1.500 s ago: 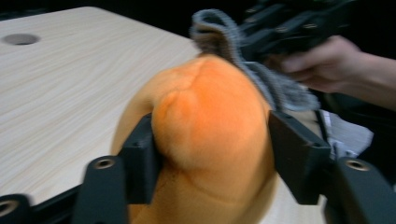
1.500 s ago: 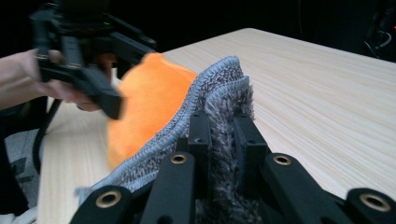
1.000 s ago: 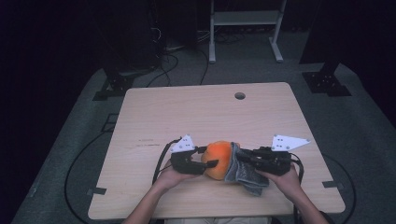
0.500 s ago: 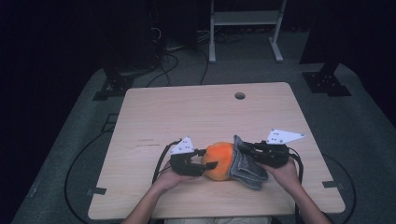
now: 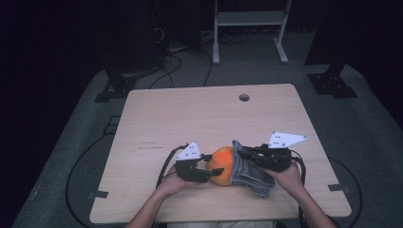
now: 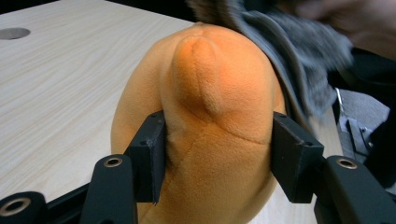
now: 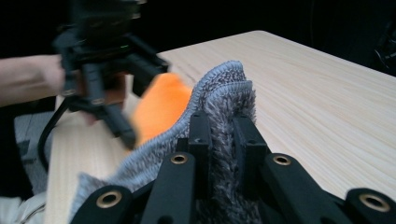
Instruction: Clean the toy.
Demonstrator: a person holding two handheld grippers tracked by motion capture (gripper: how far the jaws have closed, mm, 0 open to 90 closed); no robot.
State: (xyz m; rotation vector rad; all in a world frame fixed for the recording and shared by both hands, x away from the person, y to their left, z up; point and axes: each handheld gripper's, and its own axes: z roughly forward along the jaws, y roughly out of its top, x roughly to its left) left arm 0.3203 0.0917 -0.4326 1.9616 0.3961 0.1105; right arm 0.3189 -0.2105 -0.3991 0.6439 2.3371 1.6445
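- Squeezing a soft orange plush [image 6: 210,135], the left gripper [image 6: 215,158] has just been closing; its sides dent.
- Right gripper [image 7: 222,140] pinches the limp grey cloth [image 7: 224,93] at its hem, a good hold.

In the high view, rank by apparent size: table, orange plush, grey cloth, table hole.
1. Table, by far the largest.
2. Grey cloth and orange plush: look alike, and the cloth covers part of the plush, so unranked.
3. Table hole, smallest.

Orange plush toy [image 5: 222,165] half hidden inside grey fuzzy cloth [image 5: 249,170].
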